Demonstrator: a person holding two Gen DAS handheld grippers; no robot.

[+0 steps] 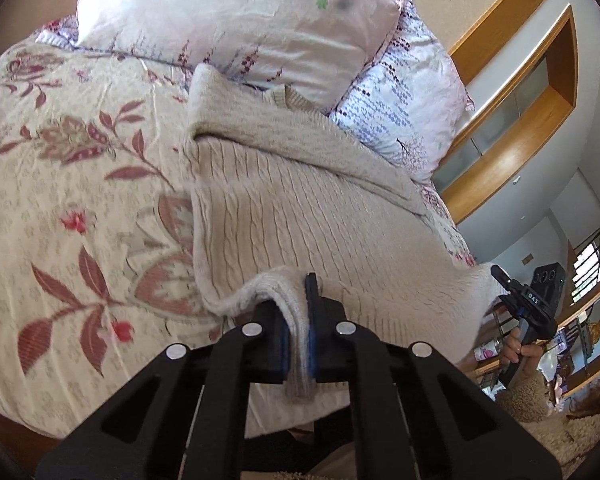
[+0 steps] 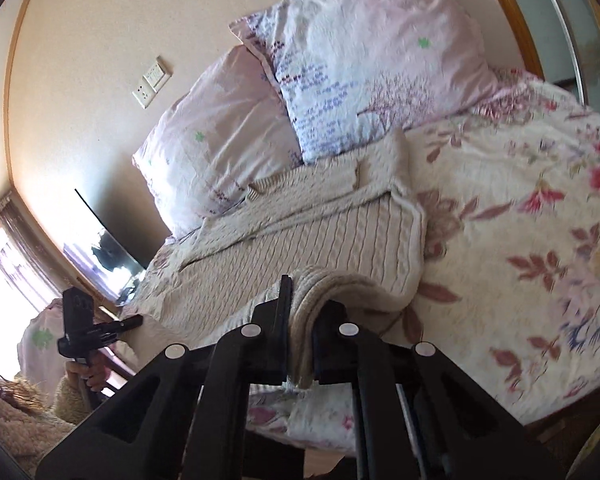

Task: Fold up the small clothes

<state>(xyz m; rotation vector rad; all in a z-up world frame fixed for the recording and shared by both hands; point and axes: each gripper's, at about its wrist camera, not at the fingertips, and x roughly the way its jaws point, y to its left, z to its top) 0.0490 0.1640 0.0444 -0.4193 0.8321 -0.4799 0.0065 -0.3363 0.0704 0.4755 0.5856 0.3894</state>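
Observation:
A beige cable-knit sweater (image 1: 300, 204) lies on the floral bedspread, its far end against the pillows; it also shows in the right wrist view (image 2: 320, 232). My left gripper (image 1: 298, 316) is shut on the sweater's near hem at one corner and holds it lifted. My right gripper (image 2: 302, 320) is shut on the hem at the other corner, also lifted. Each gripper shows in the other's view: the right gripper (image 1: 518, 292) at the sweater's right edge, the left gripper (image 2: 100, 326) at its left edge.
The floral bedspread (image 1: 72, 184) covers the bed, also in the right wrist view (image 2: 532, 248). Two pale pink pillows (image 1: 236, 20) (image 2: 380, 68) lie at the head. A wall socket (image 2: 152, 82), wooden window frame (image 1: 520, 92) and shelves (image 1: 580, 340) surround the bed.

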